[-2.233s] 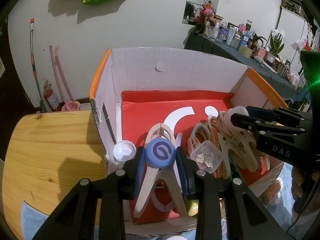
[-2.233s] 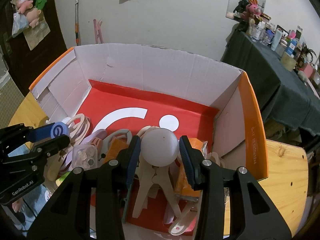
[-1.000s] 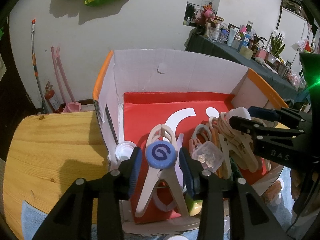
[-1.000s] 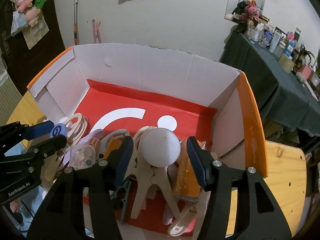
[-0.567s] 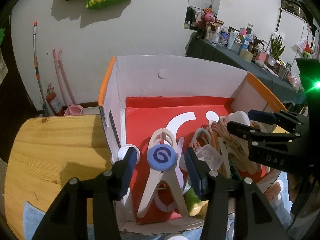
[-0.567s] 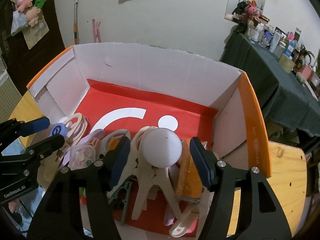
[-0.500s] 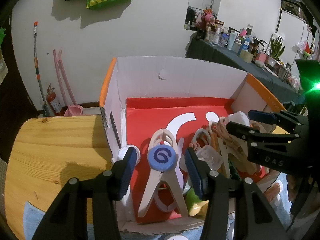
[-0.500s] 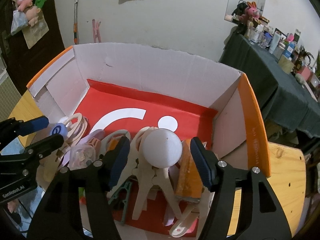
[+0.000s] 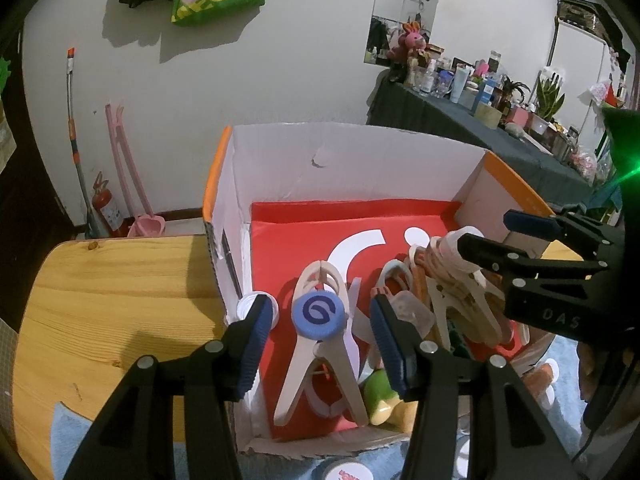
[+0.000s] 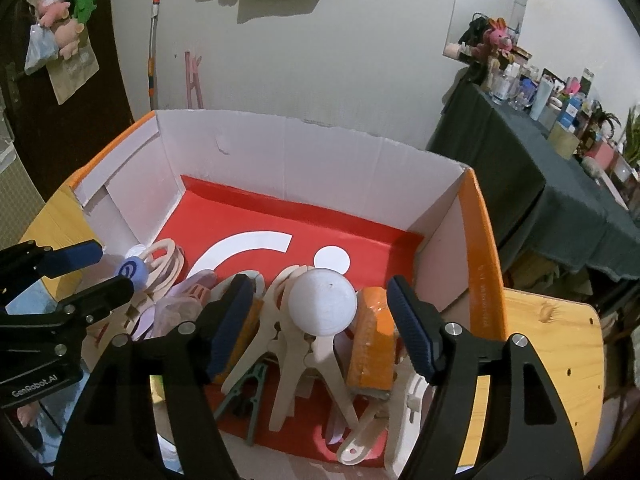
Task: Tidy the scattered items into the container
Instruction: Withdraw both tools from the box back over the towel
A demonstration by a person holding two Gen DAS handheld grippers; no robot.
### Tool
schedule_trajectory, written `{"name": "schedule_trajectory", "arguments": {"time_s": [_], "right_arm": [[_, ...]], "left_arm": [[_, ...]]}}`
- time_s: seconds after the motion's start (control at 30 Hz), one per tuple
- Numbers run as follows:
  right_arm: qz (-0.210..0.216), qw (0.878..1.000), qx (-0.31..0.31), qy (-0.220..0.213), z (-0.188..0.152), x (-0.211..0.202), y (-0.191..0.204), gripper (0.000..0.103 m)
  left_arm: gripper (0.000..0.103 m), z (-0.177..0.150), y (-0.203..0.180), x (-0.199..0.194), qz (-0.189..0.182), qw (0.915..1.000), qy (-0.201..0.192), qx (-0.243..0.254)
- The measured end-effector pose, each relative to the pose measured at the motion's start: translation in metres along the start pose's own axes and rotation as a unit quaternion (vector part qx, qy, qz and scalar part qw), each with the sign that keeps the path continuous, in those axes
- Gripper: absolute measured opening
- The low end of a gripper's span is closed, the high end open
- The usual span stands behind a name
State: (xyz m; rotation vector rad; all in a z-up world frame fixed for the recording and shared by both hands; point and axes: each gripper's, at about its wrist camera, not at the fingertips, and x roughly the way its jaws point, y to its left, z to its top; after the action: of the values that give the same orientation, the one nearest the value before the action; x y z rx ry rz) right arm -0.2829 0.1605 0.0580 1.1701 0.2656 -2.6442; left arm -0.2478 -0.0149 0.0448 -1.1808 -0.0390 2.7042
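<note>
An open cardboard box (image 9: 360, 168) (image 10: 300, 160) with a red floor holds several beige clothes pegs. A blue bottle cap (image 9: 318, 316) (image 10: 131, 271) rests on one peg (image 9: 320, 364) between the jaws of my left gripper (image 9: 320, 314) (image 10: 109, 268); the pads stand clear of it on both sides. A white cap (image 10: 323, 307) lies on another peg (image 10: 304, 360) under my right gripper (image 10: 319, 296) (image 9: 492, 232). Its jaws are opening and do not touch the cap.
In the box also lie an orange block (image 10: 370, 344), a green clip (image 10: 244, 392), a white spoon (image 10: 356, 444), a clear small case (image 9: 412, 314) and a green toy (image 9: 380, 394). The wooden table (image 9: 100, 300) lies left. More caps (image 9: 348, 472) sit on a blue cloth.
Both grippers' jaws have spread apart and let go of their caps: the blue cap and the white cap now rest on pegs in the box. The hands have barely moved.
</note>
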Motion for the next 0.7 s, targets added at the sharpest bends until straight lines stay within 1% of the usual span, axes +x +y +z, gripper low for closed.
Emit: {"name": "schedule_trajectory", "arguments": {"time_s": [0.37, 0.7], "right_arm": [[0.003, 1.000, 0.005, -0.016, 0.000, -0.021, 0.000, 0.069], [0.004, 0.999, 0.004, -0.039, -0.012, -0.061, 0.006, 0.069]], "left_arm": [[0.054, 0.001, -0.007, -0.018, -0.002, 0.9999, -0.013, 0.007], [0.054, -0.009, -0.016, -0.052, -0.001, 0.9993, -0.029, 0.021]]}}
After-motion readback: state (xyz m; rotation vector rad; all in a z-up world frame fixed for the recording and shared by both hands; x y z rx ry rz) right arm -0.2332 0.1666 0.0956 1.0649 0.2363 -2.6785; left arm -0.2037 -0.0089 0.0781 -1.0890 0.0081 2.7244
